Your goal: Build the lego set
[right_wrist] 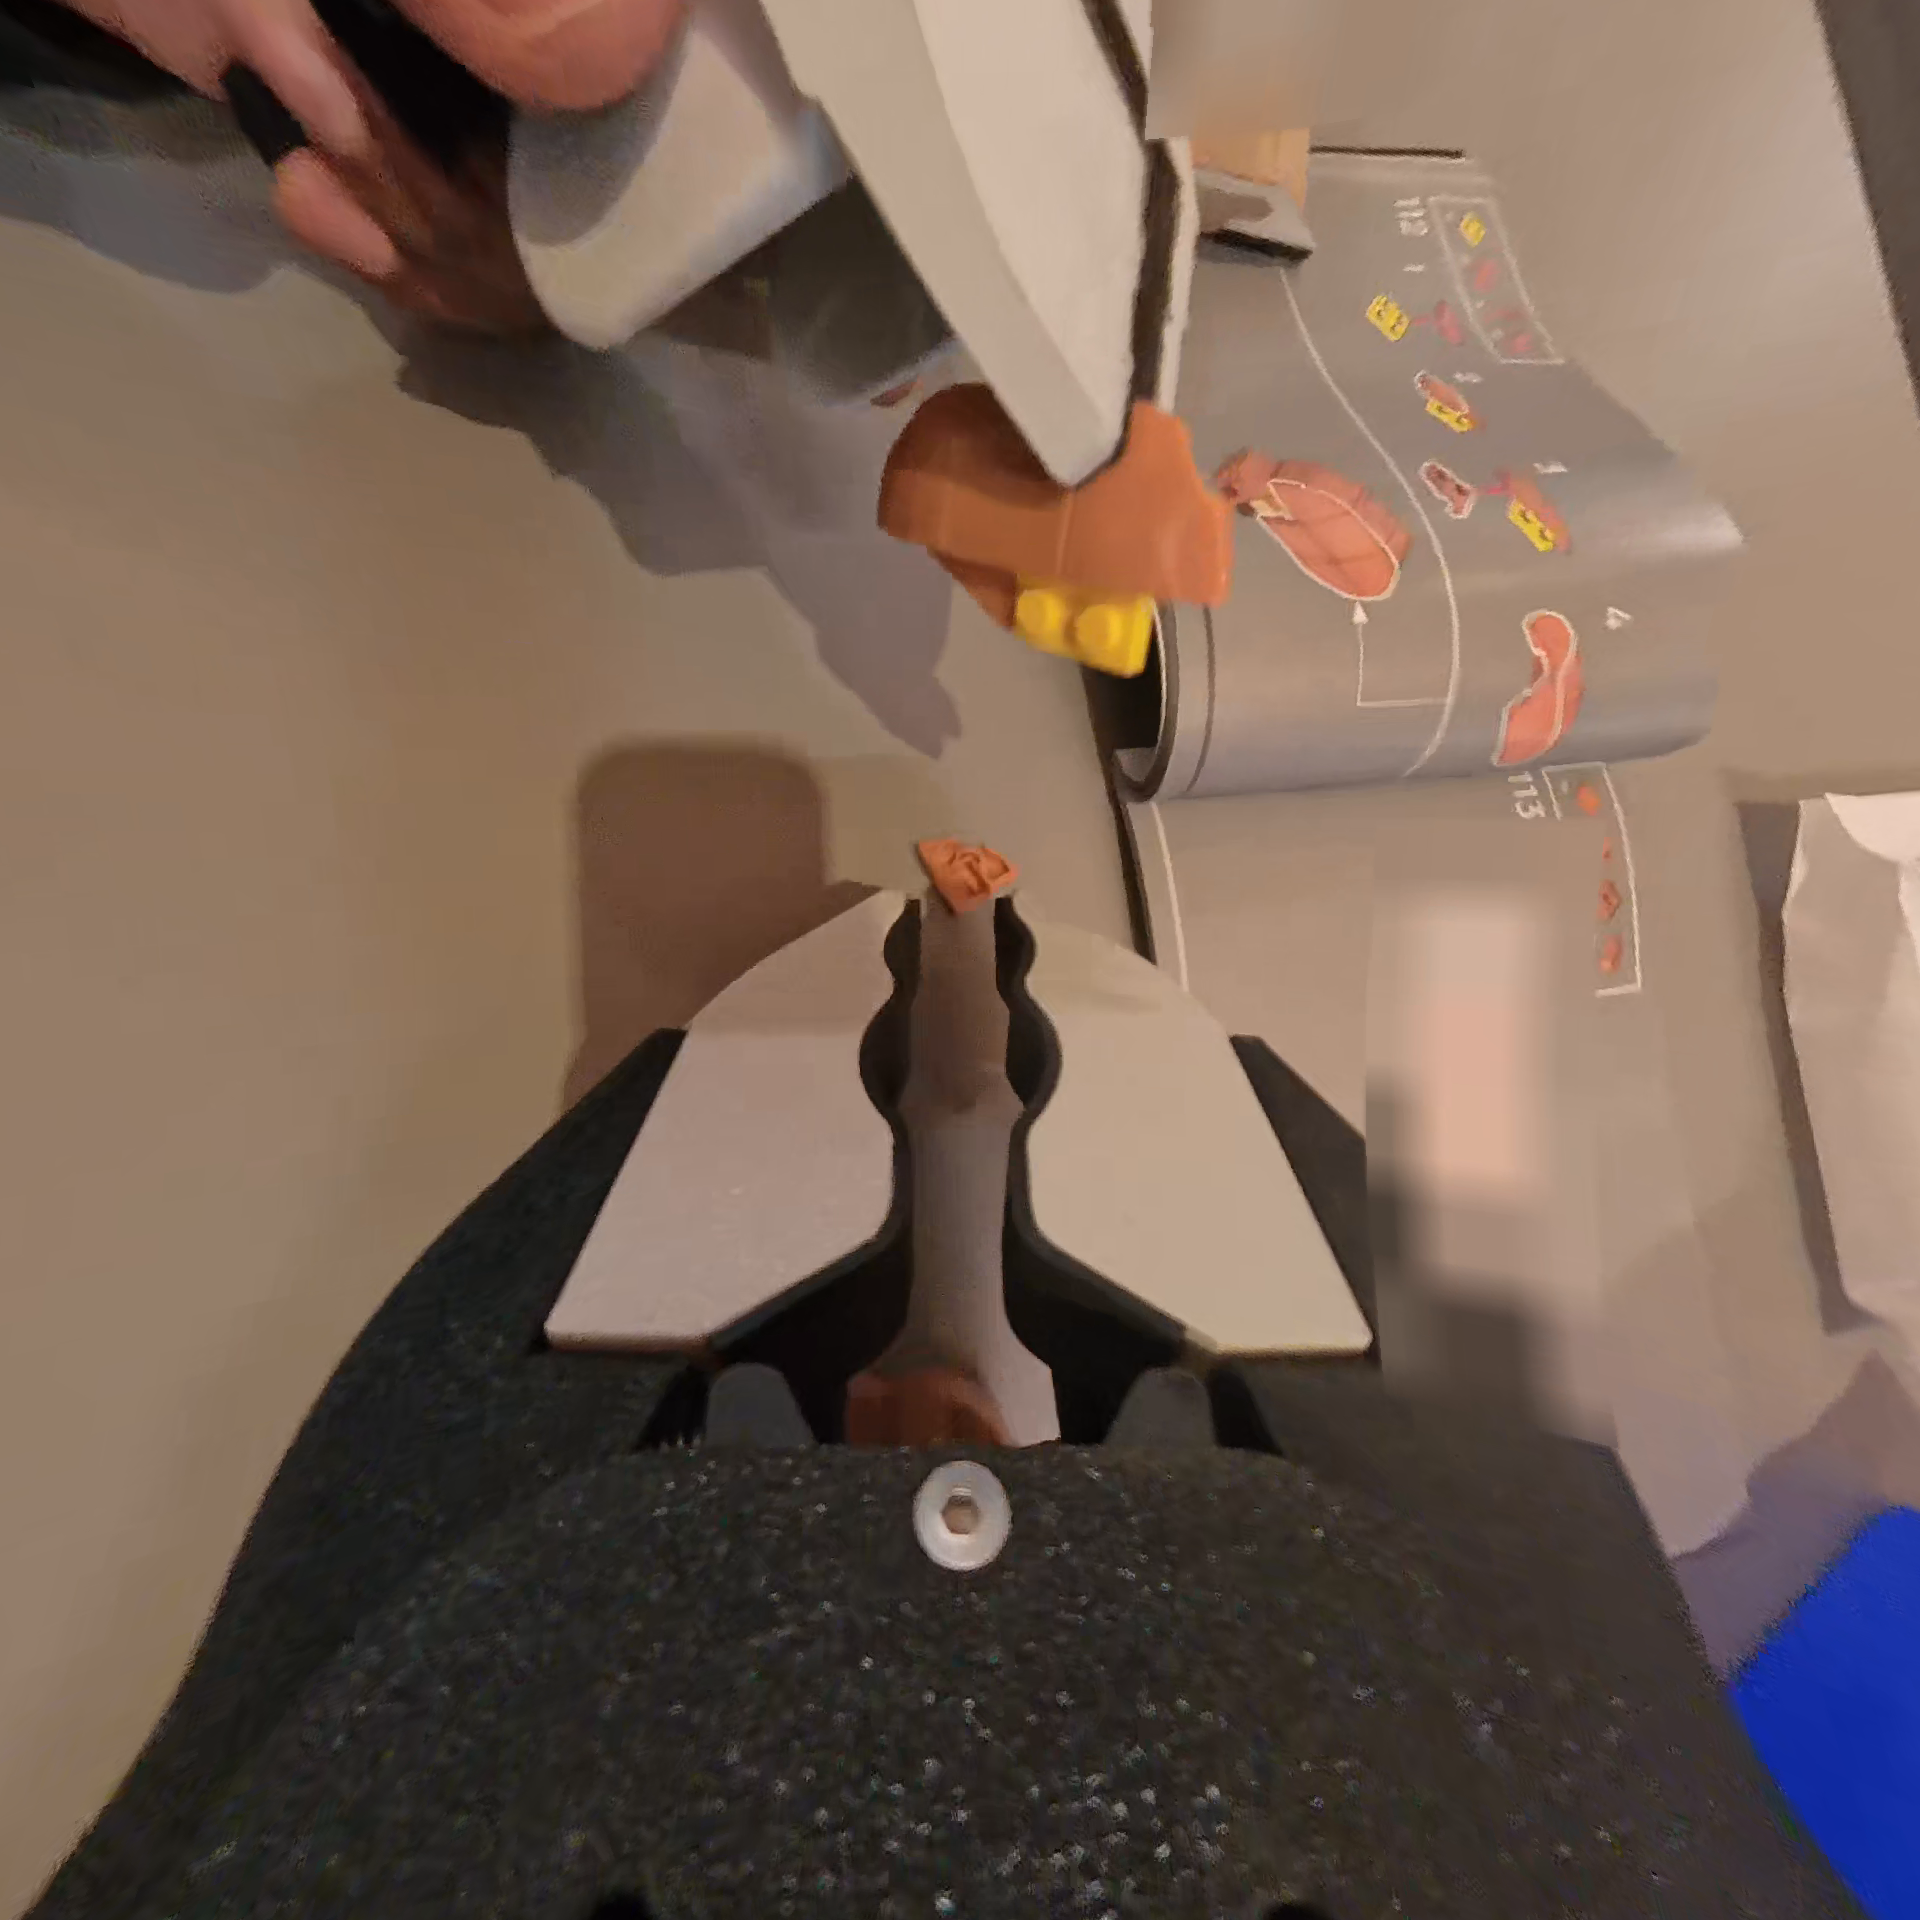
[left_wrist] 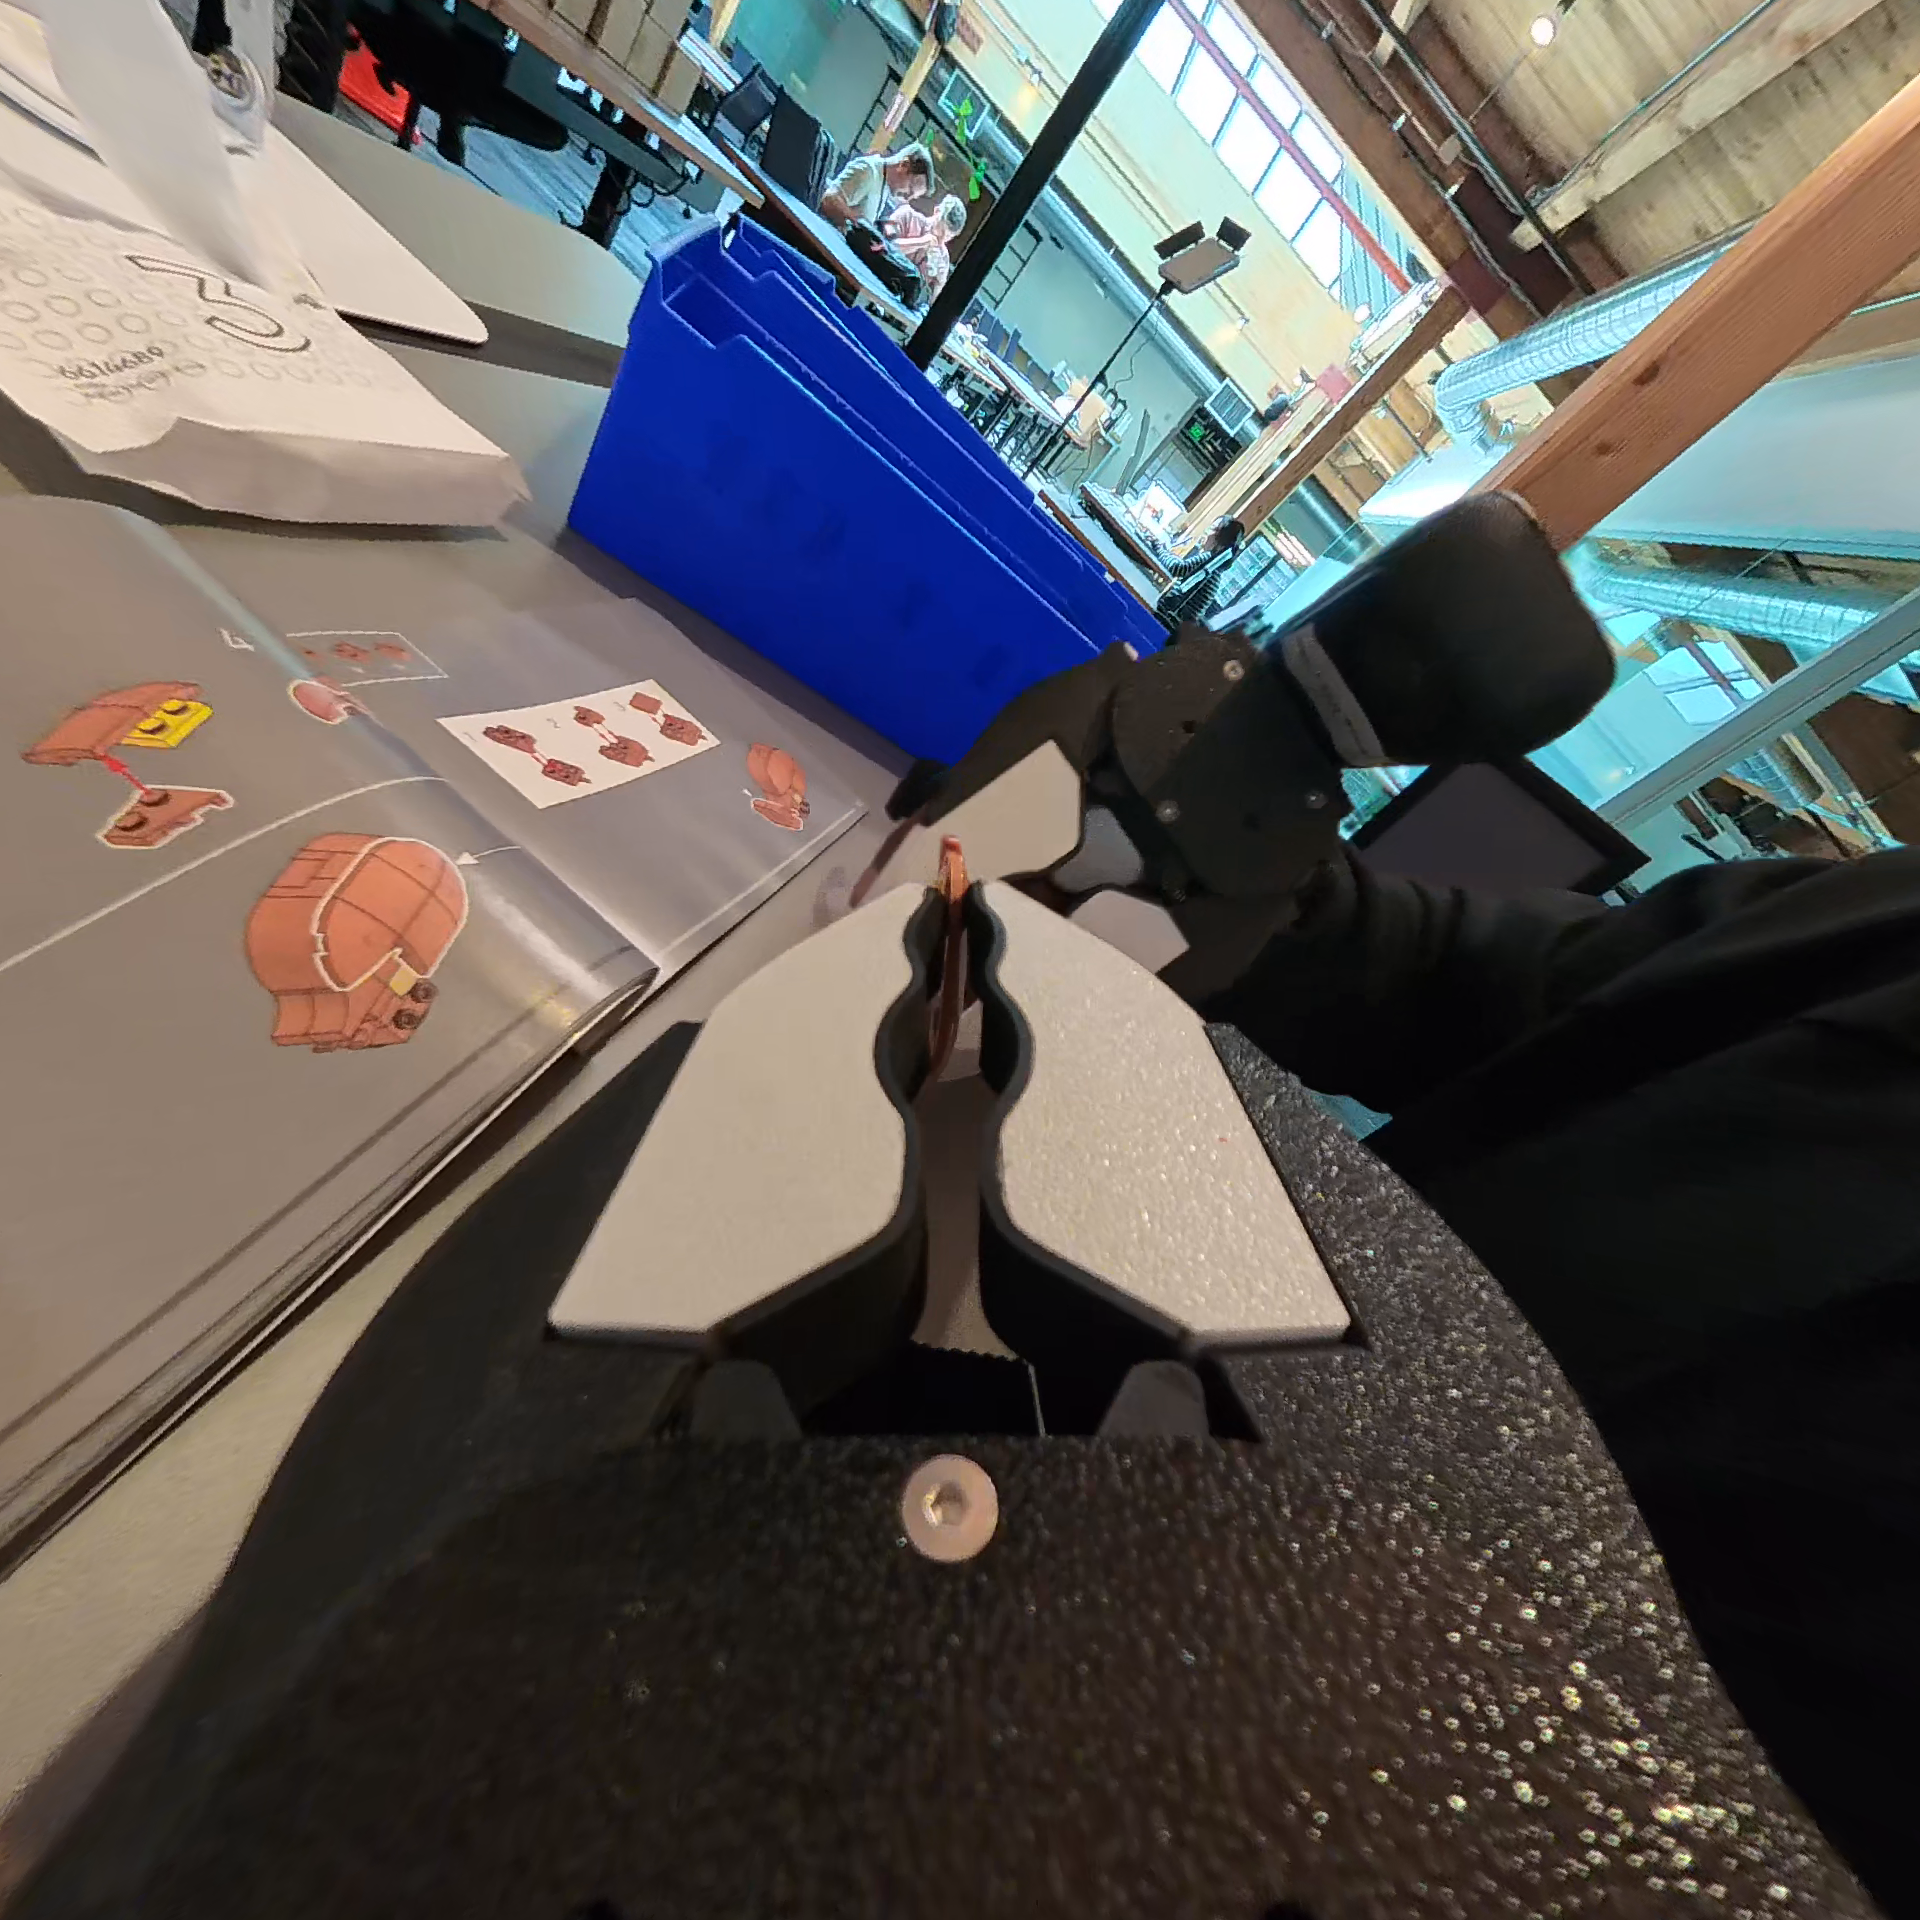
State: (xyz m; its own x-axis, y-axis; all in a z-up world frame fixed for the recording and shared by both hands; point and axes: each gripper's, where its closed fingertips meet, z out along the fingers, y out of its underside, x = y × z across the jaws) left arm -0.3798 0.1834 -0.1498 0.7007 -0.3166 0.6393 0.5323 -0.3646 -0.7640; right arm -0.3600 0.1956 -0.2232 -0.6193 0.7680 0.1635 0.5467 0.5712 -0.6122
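My left gripper (left_wrist: 948, 906) is shut on an orange-brown lego assembly (left_wrist: 951, 940). In the right wrist view this assembly (right_wrist: 1049, 509) shows a yellow two-stud plate (right_wrist: 1091, 629) on its underside, held above the table by the left gripper (right_wrist: 1101, 457). My right gripper (right_wrist: 956, 902) is shut on a small orange-brown piece (right_wrist: 966, 868) at its fingertips, a short way below the assembly and apart from it. In the left wrist view the right gripper (left_wrist: 920, 795) comes in from the right, just beyond my left fingertips.
An open instruction booklet (left_wrist: 312, 883) lies on the grey table (right_wrist: 312, 727), and also shows in the right wrist view (right_wrist: 1455, 623). A blue bin (left_wrist: 831, 520) stands behind it. A white paper bag (left_wrist: 208, 395) lies at the far left. A person's hand (right_wrist: 395, 156) holds the left gripper. The left gripper's tips are roughly 8 centimeters from the right gripper's.
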